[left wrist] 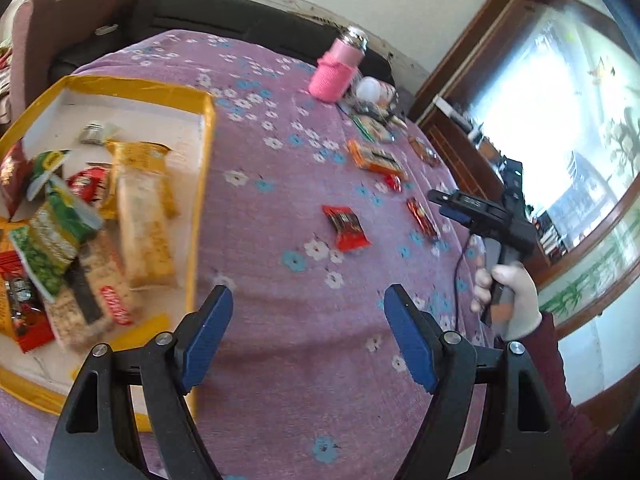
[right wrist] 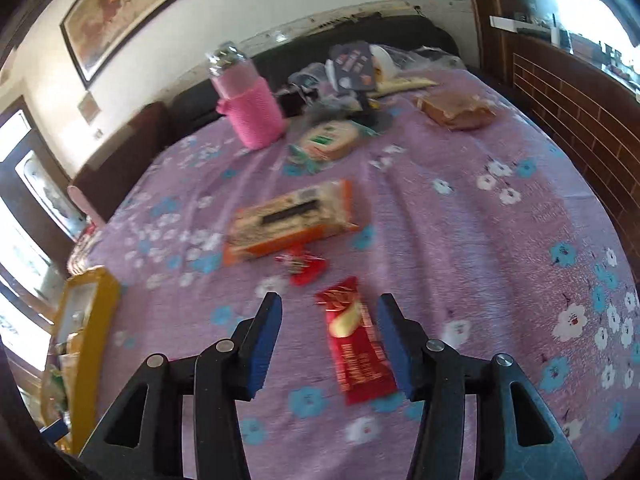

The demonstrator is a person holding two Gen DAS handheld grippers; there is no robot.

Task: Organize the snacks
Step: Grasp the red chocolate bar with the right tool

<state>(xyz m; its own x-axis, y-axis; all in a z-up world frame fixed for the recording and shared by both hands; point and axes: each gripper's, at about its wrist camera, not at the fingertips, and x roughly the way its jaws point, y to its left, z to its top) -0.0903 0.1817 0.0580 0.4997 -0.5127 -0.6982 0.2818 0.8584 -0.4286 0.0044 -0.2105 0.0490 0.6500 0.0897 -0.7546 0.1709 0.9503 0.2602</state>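
A yellow-rimmed box on the left holds several snack packets, among them a long yellow cracker pack and green packs. My left gripper is open and empty, just right of the box. Loose on the purple cloth lie a red packet, a second red packet and an orange pack. My right gripper is open, its blue fingers either side of a red snack bar lying on the cloth. The orange pack and a small red candy lie beyond it.
A pink-sleeved bottle stands at the back. A round cookie pack, a brown bag and a clutter of wrappers lie near it. The box edge shows at the left. A wooden window frame is on the right.
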